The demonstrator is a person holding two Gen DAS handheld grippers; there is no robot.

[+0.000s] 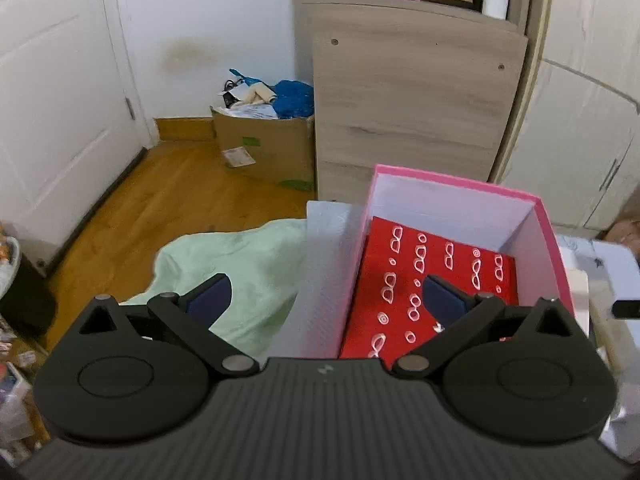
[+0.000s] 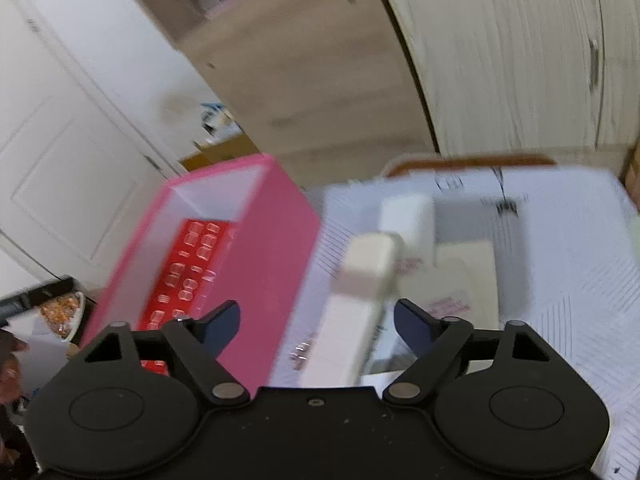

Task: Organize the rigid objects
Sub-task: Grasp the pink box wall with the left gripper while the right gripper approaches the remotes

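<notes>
- Two hand-held grippers show, one per wrist view, both tilted downward over a white quilted bed (image 2: 568,280).
- We see the left hand-held gripper (image 1: 326,300) with its jaws spread wide and nothing between them; its right finger hangs over the open pink box (image 1: 552,232).
- The pink box stands on the bed, white inside, and a red box (image 1: 440,276) with white loop patterns lies flat on its bottom.
- Left of the pink box we see a pale green cloth (image 1: 240,272) draped at the bed's edge, with wood floor (image 1: 160,200) beyond it.
- The right hand-held gripper (image 2: 318,326) also stands open; a white box (image 2: 360,292) appears between its fingers, but blur keeps us from telling whether the pads touch it.
- In the right view the pink box sits to the left of the white box, and more pale boxes (image 2: 452,280) lie just beside it on the bed.
- A wooden cabinet (image 1: 416,96) stands behind the bed, and a cardboard box (image 1: 268,144) full of odds sits on the floor beside it.
</notes>
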